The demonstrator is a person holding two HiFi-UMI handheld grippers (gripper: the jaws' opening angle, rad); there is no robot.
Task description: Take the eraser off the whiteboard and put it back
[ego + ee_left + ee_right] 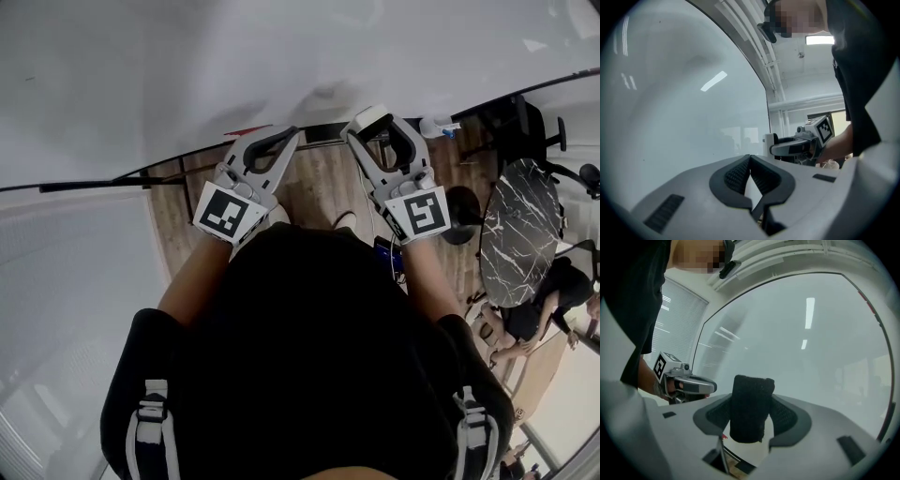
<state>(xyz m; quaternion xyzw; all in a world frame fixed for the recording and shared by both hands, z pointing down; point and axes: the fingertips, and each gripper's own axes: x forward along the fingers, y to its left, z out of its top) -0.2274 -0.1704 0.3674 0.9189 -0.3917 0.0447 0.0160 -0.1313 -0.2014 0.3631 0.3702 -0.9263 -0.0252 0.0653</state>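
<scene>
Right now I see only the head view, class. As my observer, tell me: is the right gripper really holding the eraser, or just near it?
Observer: Holding it. The right gripper view shows the right gripper with its jaws clamped on the eraser, dark felt side towards the camera.
Operator: And the left one?
Observer: The left gripper is shut, its jaws meeting with nothing between them.
Operator: Is the board ahead marked?
Observer: The whiteboard beyond the eraser looks blank, showing only ceiling-light reflections.
</scene>
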